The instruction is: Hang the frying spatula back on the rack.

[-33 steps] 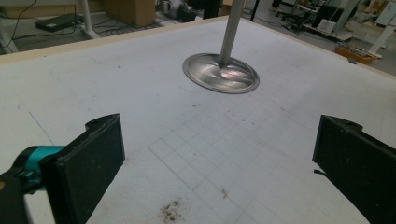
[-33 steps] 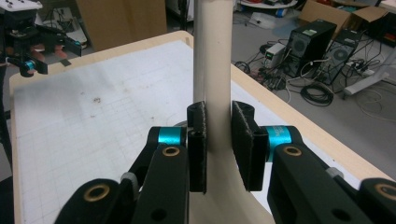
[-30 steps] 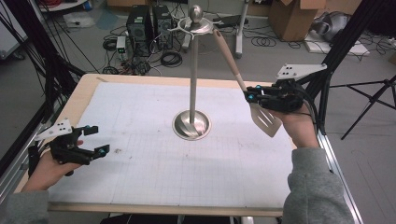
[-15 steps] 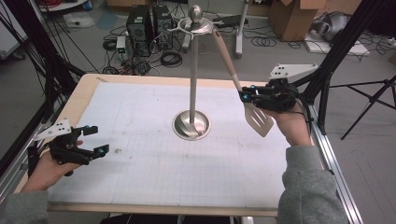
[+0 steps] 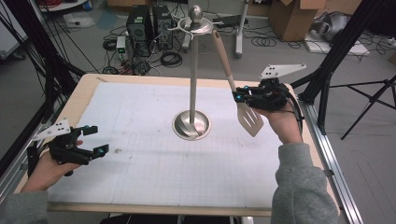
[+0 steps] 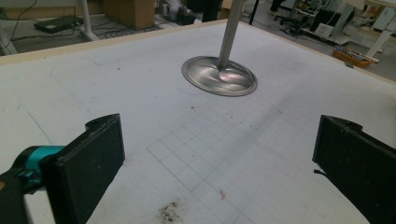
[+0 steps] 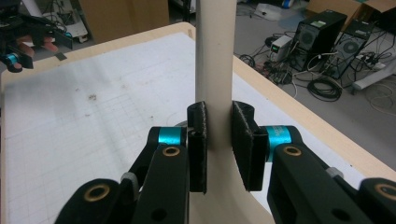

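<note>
A spatula [image 5: 225, 59] with a pale handle and slotted blade slants down from the hook ring at the top of a metal stand [image 5: 193, 74]. Whether its tip hangs on a hook I cannot tell. My right gripper [image 5: 239, 97] is shut on the handle just above the blade, right of the pole. In the right gripper view the pads [image 7: 197, 140] press the handle [image 7: 214, 60] from both sides. My left gripper [image 5: 93, 140] rests low near the table's left edge, open with nothing between its jaws. The left gripper [image 6: 217, 154] faces the stand's round base [image 6: 219, 77].
A white gridded mat [image 5: 140, 140] covers the wooden table [image 5: 84, 91]. A small dark smudge [image 6: 169, 211] lies on the mat near the left gripper. Computer towers [image 5: 147, 21], cables and boxes sit on the floor beyond the far edge.
The right hand has carried the spatula's lower end a little left, toward the stand's pole, so the spatula hangs steeper. The left hand has not moved.
</note>
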